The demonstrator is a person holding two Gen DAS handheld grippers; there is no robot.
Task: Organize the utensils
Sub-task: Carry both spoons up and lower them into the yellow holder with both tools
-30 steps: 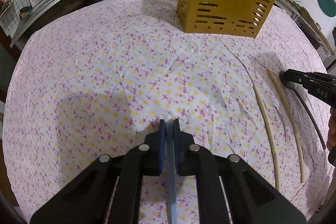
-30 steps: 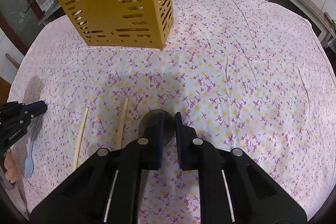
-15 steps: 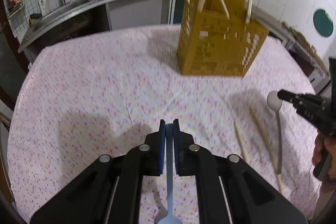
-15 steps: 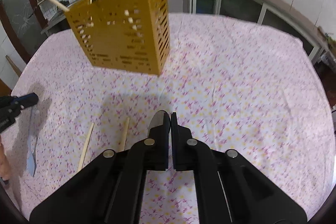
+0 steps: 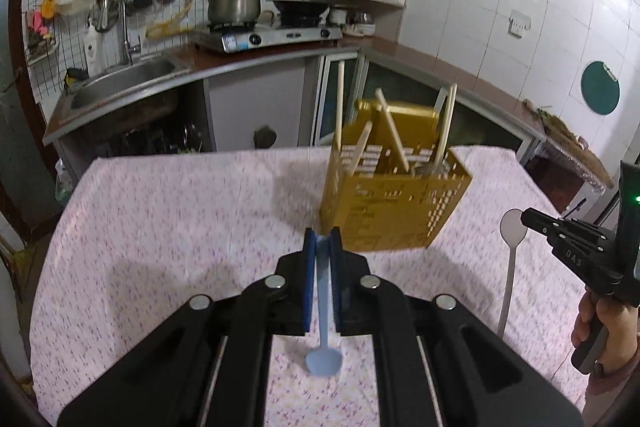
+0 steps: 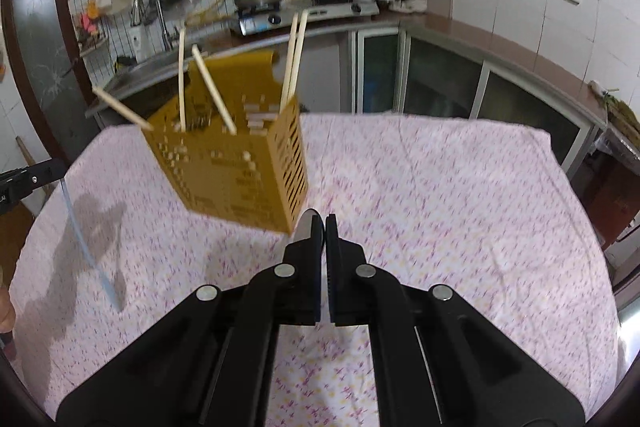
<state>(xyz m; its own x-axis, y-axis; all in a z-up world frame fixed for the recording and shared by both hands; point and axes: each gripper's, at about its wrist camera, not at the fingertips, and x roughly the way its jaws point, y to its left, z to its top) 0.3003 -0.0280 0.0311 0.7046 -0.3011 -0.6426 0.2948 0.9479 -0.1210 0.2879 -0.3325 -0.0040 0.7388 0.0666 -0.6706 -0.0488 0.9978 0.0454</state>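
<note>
A yellow perforated utensil holder (image 5: 394,203) stands on the floral tablecloth with several chopsticks in it; it also shows in the right wrist view (image 6: 236,167). My left gripper (image 5: 322,243) is shut on a light blue spoon (image 5: 323,355), which hangs down from the jaws, lifted above the table just before the holder. My right gripper (image 6: 322,223) is shut on a grey metal spoon (image 5: 511,255), lifted above the table to the right of the holder; in its own view only the spoon's bowl edge (image 6: 306,225) shows.
The tablecloth (image 6: 440,195) covers the whole table. A kitchen counter with sink (image 5: 120,79), stove and pot (image 5: 232,7) runs behind the table. The left gripper and blue spoon show at the left edge of the right wrist view (image 6: 80,231).
Both grippers have risen from the table with their spoons and tilted up toward the holder. The two loose chopsticks on the cloth have dropped out of view.
</note>
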